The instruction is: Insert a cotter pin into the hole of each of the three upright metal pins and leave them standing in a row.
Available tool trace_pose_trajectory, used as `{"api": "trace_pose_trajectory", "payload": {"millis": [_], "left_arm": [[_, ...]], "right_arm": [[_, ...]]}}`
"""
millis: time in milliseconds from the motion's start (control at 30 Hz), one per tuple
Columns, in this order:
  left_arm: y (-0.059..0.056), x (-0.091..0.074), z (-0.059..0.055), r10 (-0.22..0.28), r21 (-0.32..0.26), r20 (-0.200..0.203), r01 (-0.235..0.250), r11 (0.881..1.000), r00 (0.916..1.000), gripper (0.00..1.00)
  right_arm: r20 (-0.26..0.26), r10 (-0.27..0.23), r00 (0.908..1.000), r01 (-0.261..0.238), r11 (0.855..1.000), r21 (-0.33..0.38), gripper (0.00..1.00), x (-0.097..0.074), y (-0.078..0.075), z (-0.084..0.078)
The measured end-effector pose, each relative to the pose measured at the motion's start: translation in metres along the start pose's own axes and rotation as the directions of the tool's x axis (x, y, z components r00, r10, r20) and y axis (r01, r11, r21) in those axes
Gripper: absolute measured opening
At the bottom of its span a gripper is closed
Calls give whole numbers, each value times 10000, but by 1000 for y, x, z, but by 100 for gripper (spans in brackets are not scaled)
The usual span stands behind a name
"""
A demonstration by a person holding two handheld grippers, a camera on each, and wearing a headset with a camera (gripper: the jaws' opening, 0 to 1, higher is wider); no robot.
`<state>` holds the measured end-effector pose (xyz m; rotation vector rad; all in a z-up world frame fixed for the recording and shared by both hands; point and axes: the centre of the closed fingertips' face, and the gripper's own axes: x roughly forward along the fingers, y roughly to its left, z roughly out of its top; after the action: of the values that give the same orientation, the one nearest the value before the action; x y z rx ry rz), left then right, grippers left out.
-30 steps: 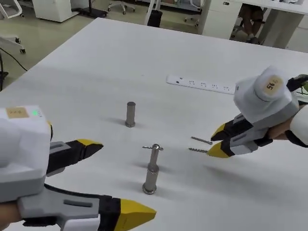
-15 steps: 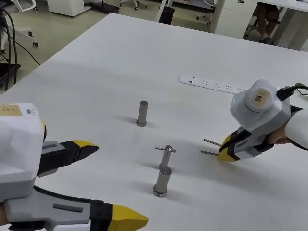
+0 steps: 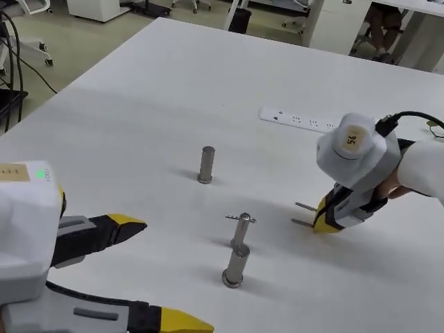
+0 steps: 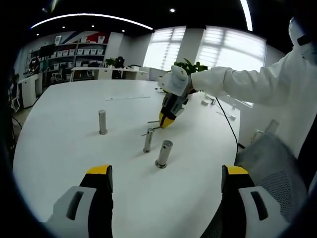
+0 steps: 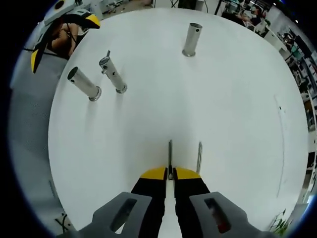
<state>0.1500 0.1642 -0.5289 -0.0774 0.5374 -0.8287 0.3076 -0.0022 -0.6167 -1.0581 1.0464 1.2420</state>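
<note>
In the head view, the left gripper [image 3: 161,272] sits at lower left, jaws spread wide above the table [image 3: 139,104]. Mid-frame stand the far pin [image 3: 206,164], the middle pin [image 3: 240,234] with a fitted cotter [image 3: 241,218] through its top, and the near pin [image 3: 236,266]. At right, the right gripper [image 3: 320,225] has its tips down at a loose cotter [image 3: 300,223]. The other cotter [image 3: 304,207] lies just above it.

In the left gripper view, the jaws stand far apart at the bottom. The three pins are at centre, with the right gripper [image 4: 167,119] beyond them.

In the right gripper view, the jaws are pressed together, pinching the end of the loose cotter [image 5: 170,152]. The other cotter [image 5: 199,156] lies just to its right. The pins stand across the upper frame.
</note>
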Motion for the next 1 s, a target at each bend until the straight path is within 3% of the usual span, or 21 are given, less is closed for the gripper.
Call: {"api": "trace_pose_trajectory", "payload": {"millis": [333, 567, 833, 1000], "left_arm": [[-3, 3, 2, -185, 10, 43, 185, 9998, 9998, 90], [-7, 4, 1, -325, -5, 14, 326, 9995, 9995, 89], [-7, 5, -1, -312, 3, -57, 312, 9995, 9995, 89], [-6, 4, 2, -245, -15, 34, 245, 9997, 9997, 88]], "right_arm": [[-239, 269, 9994, -258, 9986, 458, 0, 2, -4, 2], [-36, 493, 9988, -487, 9943, 945, 0, 1, 1, 3], [-139, 379, 9992, -370, 9977, 561, 0, 0, 3, 4], [-105, 476, 9988, -466, 9959, 773, 0, -2, 7, 3]]}}
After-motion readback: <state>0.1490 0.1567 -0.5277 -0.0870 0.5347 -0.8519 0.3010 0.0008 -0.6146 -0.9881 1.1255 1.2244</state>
